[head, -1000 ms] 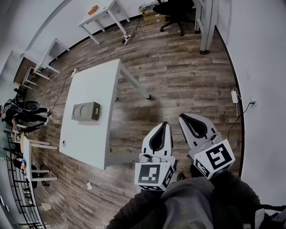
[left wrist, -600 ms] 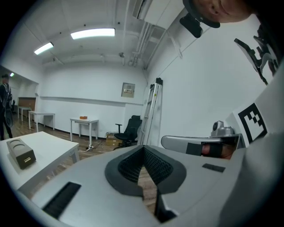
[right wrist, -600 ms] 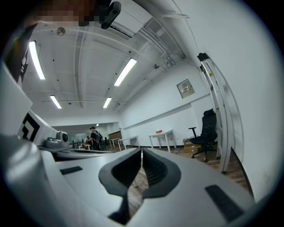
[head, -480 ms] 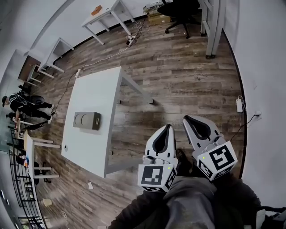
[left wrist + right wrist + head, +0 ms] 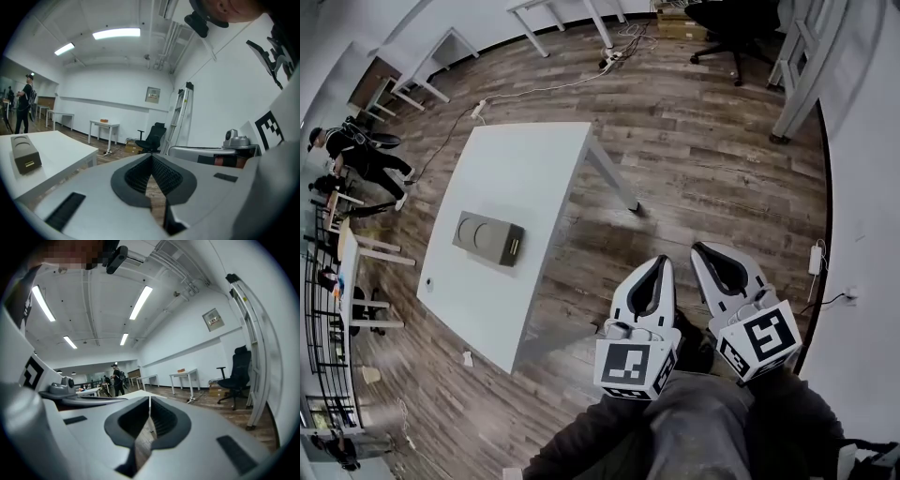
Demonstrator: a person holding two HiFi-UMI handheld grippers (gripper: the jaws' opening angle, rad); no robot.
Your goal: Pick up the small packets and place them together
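A: Where are the two grippers?

B: Side by side over the wooden floor point(image 5: 703, 150), close in front of the person's grey trousers point(image 5: 698, 436). The left gripper point(image 5: 659, 263) and the right gripper point(image 5: 701, 249) both point away from the body, each with its marker cube at the near end.

A: And the fingers?

B: Pressed together on both. In the left gripper view the tips meet in a thin seam, and only floor shows through the gap below them. The right gripper view shows the same, with nothing pinched on either side.

A: Where are the small packets?

B: I cannot tell; no view lets me make them out. The one thing on the white tabletop point(image 5: 534, 159) is a grey box point(image 5: 488, 238) with two round recesses in its top (it lies flat, toward the edge farther from the grippers).

A: How do the grippers stand to the tabletop?

B: Apart from it. In the head view the tabletop lies up and to the left of them, with a strip of floor between. In the left gripper view the box is at the far left edge, well off the line of the fingers.

A: Anything else around?

B: A black office chair point(image 5: 727, 13) at the far end, a person point(image 5: 358, 156) standing at the left, and a white adapter point(image 5: 815, 260) on the floor by the right wall.
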